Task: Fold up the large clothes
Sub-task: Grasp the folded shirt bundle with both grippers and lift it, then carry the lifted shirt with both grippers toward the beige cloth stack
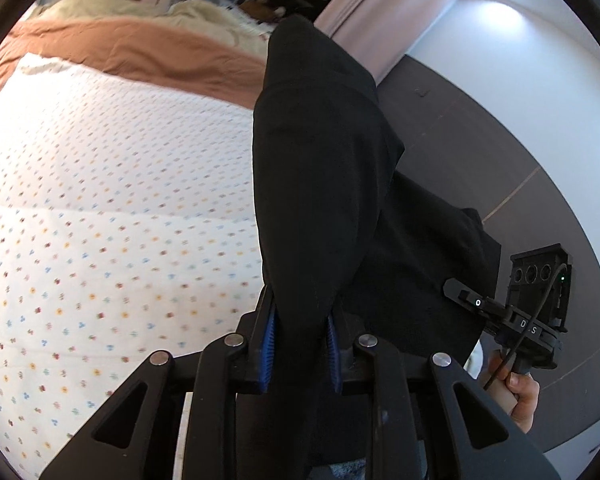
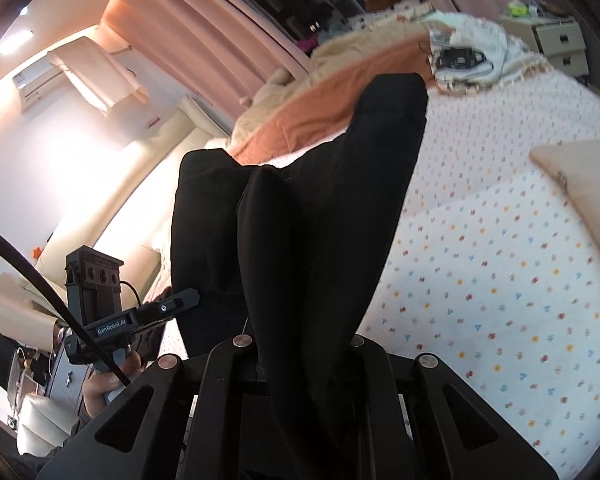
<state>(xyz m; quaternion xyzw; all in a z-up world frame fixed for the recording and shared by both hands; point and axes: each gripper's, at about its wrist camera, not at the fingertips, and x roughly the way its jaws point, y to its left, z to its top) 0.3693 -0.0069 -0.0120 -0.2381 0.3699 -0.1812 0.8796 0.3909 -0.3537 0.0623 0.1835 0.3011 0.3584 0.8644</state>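
Nearest the lens in the left wrist view, the left gripper (image 1: 300,344) has its jaws drawn in tight on a bunched edge of the black garment (image 1: 324,168), the blue pads (image 1: 269,344) pressing the cloth from both sides. The right gripper (image 2: 300,356) is likewise clamped on another part of the same garment's edge, though its pads are buried under the fabric. The garment hangs lifted above the bed (image 1: 112,208), draped forward from both grips rather than lying on it. The likeliest failure, as I judge it, is a slip: each grip takes only a narrow pinch of a thick, heavy fold, so a quick swing or an uneven pull between the two hands could drag the edge out of one clamp and let the garment collapse in a heap on the bed. A second risk is a crooked lay-down, since the cloth is doubled and twisted between the grips. Farther up the bed, the orange blanket (image 1: 140,52) and the knitted throw (image 2: 480,52) could catch the trailing hem.
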